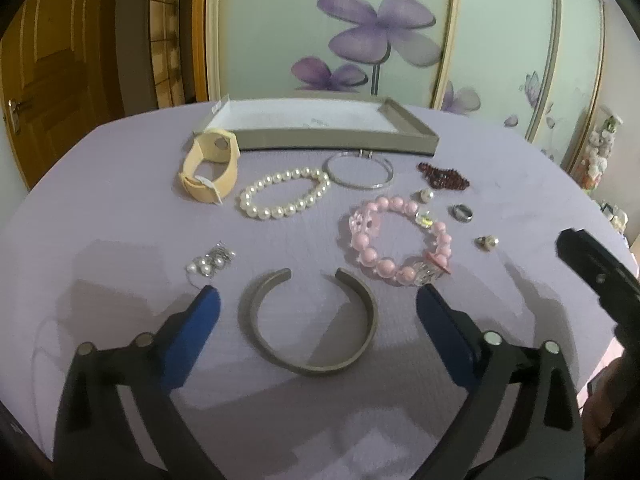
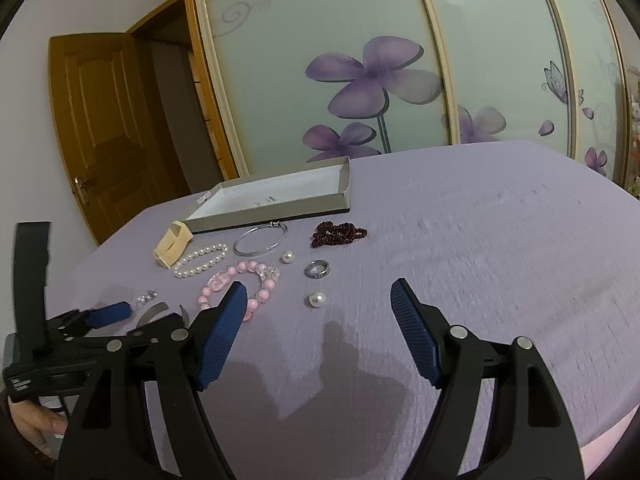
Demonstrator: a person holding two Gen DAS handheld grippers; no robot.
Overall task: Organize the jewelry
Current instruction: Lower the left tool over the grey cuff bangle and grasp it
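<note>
Jewelry lies on a lilac cloth in front of an open grey box. My left gripper is open, its blue fingers on either side of a grey open cuff. Beyond it lie a pink bead bracelet, a white pearl bracelet, a cream cuff, a thin silver bangle, dark red beads, a ring, pearl earrings. My right gripper is open and empty over the cloth.
The right gripper's black body shows at the right edge of the left wrist view. A wardrobe with flower-painted sliding doors stands behind the table. A wooden door is at the left. The cloth's right half holds no jewelry.
</note>
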